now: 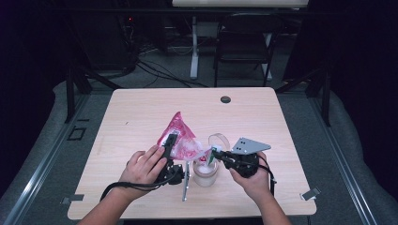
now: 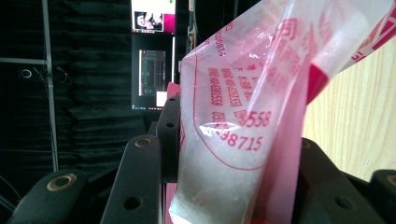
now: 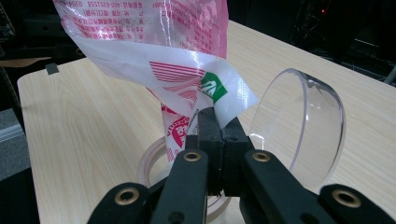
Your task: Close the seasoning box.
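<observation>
One pink plastic bag point(image 1: 179, 136) near the tabletop's front edge, long axis slanting down toward one open jar point(image 1: 205, 172), left gripper point(image 1: 171, 140) clamped on its body, right gripper point(image 1: 215, 153) pinching its lower corner.

The bag point(image 3: 154, 51) was clear plastic printed with pink-red lettering, numbers and stripes, a white band and one small green patch. Both hand-held grippers, left point(image 1: 170, 146) and right point(image 1: 217, 153), were black. The jar point(image 1: 205, 174) looked whitish, its lid point(image 3: 303, 126) colourless and see-through. The worktop point(image 1: 263, 117) was pale wood grain.
</observation>
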`<action>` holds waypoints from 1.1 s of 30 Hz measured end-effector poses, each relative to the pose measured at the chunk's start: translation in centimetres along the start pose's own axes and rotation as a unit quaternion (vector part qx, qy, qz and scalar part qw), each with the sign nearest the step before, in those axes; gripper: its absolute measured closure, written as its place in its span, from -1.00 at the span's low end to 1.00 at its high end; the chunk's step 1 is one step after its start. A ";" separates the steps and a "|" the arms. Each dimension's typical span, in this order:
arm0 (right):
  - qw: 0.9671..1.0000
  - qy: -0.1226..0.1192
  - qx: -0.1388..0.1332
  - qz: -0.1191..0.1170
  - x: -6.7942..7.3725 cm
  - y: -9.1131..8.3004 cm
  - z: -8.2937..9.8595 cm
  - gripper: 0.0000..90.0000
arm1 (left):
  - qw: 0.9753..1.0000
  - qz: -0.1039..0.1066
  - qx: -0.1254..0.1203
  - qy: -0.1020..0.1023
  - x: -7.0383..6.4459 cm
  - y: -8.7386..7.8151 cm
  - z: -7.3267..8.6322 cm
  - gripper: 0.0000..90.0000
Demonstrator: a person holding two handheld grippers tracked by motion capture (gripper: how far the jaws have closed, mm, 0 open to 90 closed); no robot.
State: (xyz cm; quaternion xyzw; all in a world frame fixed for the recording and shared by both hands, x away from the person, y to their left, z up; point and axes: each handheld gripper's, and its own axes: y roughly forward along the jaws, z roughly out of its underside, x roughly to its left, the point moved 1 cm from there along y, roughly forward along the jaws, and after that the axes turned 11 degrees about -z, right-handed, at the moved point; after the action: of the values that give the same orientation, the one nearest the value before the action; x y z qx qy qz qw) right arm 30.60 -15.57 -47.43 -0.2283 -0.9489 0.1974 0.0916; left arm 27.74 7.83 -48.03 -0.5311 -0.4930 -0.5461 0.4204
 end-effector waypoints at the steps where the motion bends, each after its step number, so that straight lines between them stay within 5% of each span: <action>1: 1.000 0.000 0.000 0.000 0.0 0.0 0.0 0.99 | 1.000 0.000 0.000 0.000 0.0 0.0 0.0 0.43; 33: 1.000 0.000 0.005 0.005 -0.2 0.1 0.2 0.99 | 1.000 -0.011 -0.008 -0.003 0.5 -0.1 -0.5 0.42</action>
State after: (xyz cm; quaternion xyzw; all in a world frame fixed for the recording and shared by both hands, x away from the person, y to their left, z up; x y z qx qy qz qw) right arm 30.74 -15.61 -47.64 -0.2328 -0.9468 0.2027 0.0915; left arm 27.51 7.36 -47.53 -0.5301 -0.4959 -0.5531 0.4087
